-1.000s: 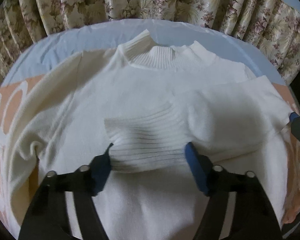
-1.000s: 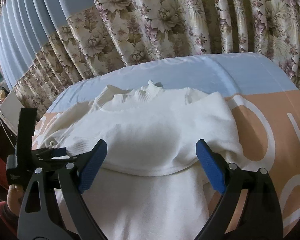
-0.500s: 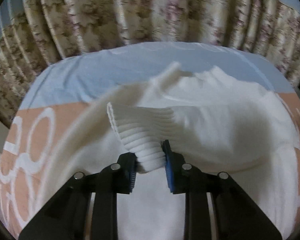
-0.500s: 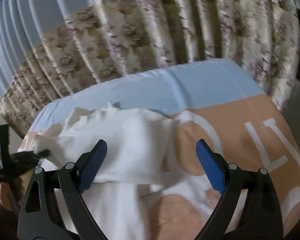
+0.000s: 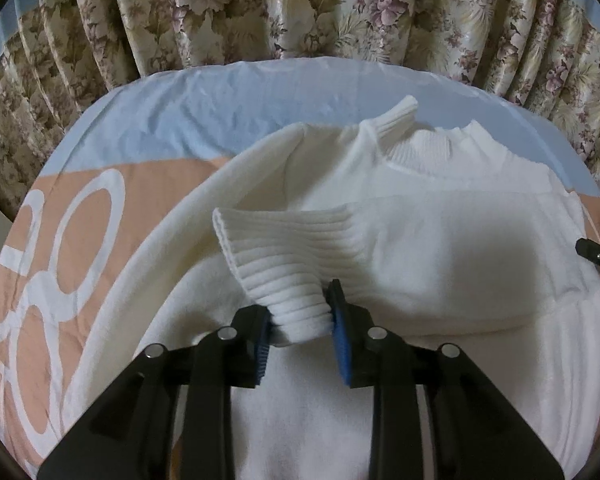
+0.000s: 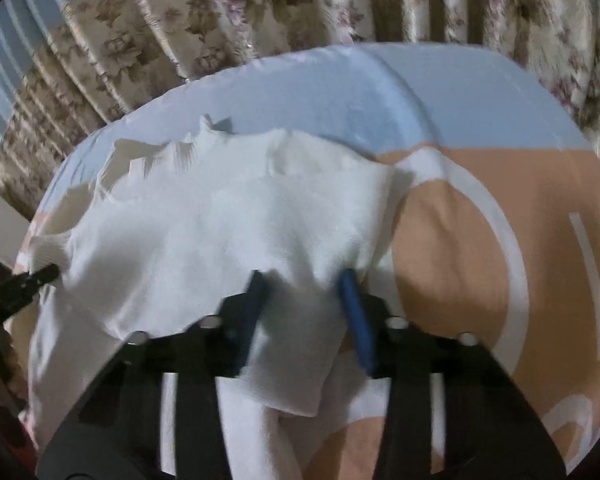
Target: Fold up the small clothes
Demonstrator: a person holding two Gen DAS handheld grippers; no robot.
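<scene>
Clamped in my left gripper [image 5: 300,326] is the ribbed cuff [image 5: 284,264] of the white sweater [image 5: 440,248]; my right gripper [image 6: 306,308] pinches its folded side. It lies on the peach-and-blue bedspread [image 5: 148,128], before floral curtains [image 5: 300,12].

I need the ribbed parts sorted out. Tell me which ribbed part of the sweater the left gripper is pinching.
The ribbed sleeve cuff, bunched between the left gripper; the ribbed collar lies untouched farther away.
</scene>
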